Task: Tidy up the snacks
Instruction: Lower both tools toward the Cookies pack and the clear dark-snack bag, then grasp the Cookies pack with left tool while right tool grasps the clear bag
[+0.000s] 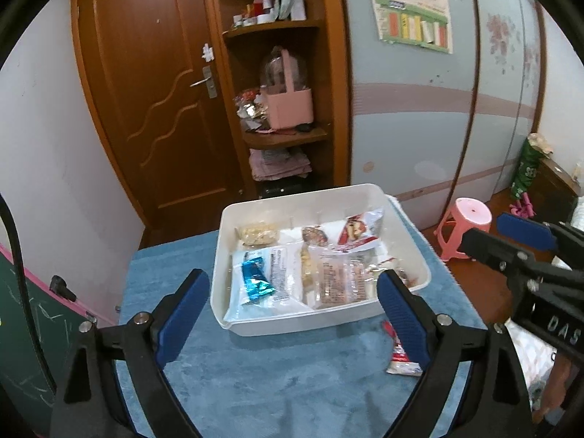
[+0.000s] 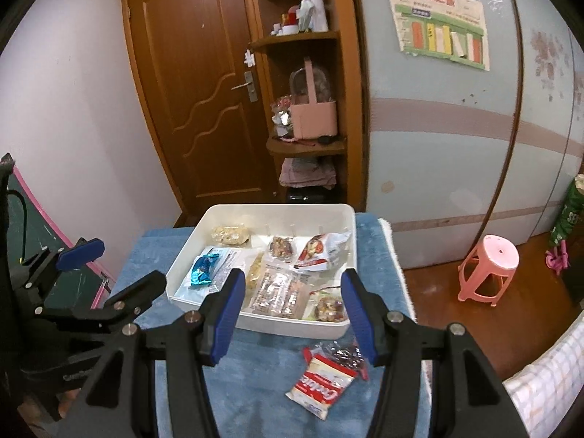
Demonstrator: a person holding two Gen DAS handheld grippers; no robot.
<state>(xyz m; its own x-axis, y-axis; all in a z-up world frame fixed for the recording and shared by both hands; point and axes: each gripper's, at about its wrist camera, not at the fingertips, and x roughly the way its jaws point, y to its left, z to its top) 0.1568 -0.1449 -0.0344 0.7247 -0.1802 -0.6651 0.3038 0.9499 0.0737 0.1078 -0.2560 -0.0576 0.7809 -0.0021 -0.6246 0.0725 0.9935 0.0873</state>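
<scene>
A white tray (image 1: 412, 252) (image 2: 182, 252) sits on a blue cloth and holds several snack packs, among them a blue foil pack (image 1: 257, 279) (image 2: 200, 268) and a red-and-white bag (image 1: 357, 231) (image 2: 321, 250). A white-and-red snack packet (image 2: 323, 385) (image 1: 401, 361) lies on the cloth in front of the tray, near its right corner. My left gripper (image 1: 292, 310) is open and empty above the cloth before the tray. My right gripper (image 2: 290, 314) is open and empty, hovering over the tray's near edge, above the loose packet.
The blue cloth (image 1: 273, 372) covers a small table. Behind it stand a wooden door (image 1: 146, 91) and a corner shelf with a pink basket (image 1: 290, 106). A pink stool (image 2: 491, 270) stands on the floor to the right. A green chalkboard (image 1: 22, 310) leans at the left.
</scene>
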